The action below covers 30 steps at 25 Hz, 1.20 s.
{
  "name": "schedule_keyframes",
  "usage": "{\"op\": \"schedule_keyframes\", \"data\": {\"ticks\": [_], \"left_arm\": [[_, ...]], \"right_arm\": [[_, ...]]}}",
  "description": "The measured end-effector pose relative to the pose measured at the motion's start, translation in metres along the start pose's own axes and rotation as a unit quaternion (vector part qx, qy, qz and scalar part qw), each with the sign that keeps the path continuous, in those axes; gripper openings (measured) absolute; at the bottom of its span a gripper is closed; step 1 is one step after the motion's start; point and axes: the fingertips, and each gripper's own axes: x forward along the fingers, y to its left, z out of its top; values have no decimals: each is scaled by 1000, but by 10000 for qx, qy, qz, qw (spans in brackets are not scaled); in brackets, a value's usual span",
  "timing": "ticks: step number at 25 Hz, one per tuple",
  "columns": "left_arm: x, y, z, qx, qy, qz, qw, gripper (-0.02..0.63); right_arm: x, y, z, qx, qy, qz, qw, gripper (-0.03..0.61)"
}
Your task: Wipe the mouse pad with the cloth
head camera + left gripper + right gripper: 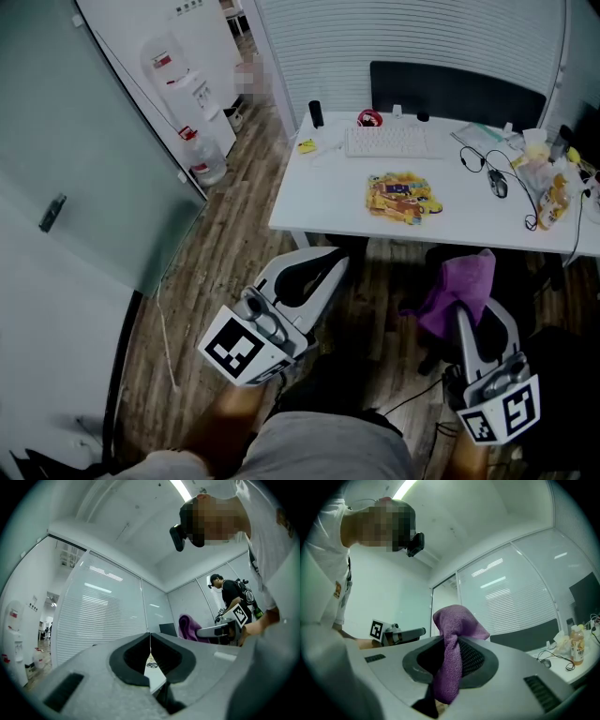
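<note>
right tool (451, 641) is pinching the purple cloth (457, 620), left tool (150, 641) is pressed together and empty, both held well back from the white tabletop (323, 192)

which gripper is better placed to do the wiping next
Right: the right gripper holds the purple cloth in its jaws, while the left gripper has its jaws together and empty.

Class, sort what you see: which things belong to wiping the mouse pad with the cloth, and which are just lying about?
For the job:
- purple cloth, clamped in the right gripper
- yellow patterned mouse pad on the desk

Lying about:
- keyboard
- mouse
- drink bottle
- water dispenser
- left gripper, shut and empty
</note>
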Motion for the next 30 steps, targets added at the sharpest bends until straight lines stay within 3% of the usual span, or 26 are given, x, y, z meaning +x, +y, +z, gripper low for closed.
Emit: {"op": "schedule_keyframes", "data": {"ticks": [12,21,25,30], "left_arm": [[52,91,-41,86,206,-173,9996,15],[96,185,-101,-71,674,-537,9963,15],[118,216,-131,-201,939,-779,9923,17],[147,236,-177,-58,1391,-1288,9819,17]], "right_arm": [[87,-55,-22,-128,152,-258,9995,66],[180,-93,-51,-165,484,-650,9966,66],[220,-109,-65,-178,702,-776,9944,66],[258,-133,-90,-107,1146,-929,9890,66]]}}
